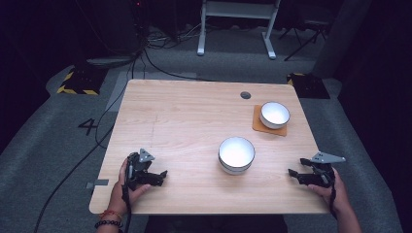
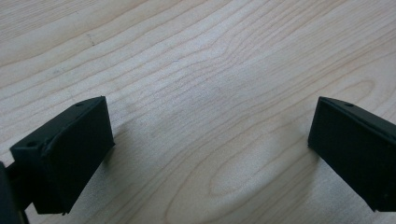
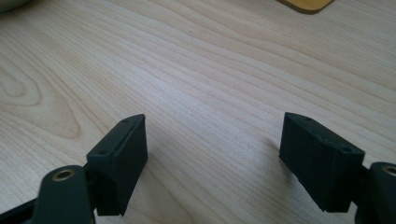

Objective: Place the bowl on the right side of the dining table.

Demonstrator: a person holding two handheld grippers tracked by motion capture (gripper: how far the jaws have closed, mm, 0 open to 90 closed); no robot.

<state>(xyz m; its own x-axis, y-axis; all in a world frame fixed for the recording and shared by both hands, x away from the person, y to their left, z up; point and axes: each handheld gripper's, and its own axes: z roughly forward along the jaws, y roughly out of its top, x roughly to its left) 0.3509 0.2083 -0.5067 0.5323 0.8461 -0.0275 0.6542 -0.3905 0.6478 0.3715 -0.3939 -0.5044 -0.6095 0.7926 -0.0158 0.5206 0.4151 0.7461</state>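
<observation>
Two white bowls: one (image 1: 236,154) mid-counter, one (image 1: 274,114) on an orange coaster (image 1: 258,125) near the right edge. Both grippers, left (image 1: 161,175) and right (image 1: 293,174), rest spread and empty near the front edge of the counter (image 1: 184,116).

My left gripper (image 1: 158,175) and right gripper (image 1: 294,171) flank the large white round bowl (image 1: 236,155); behind it, rightward, the small white bowl (image 1: 274,114) sits on an orange square coaster (image 1: 258,125).
</observation>
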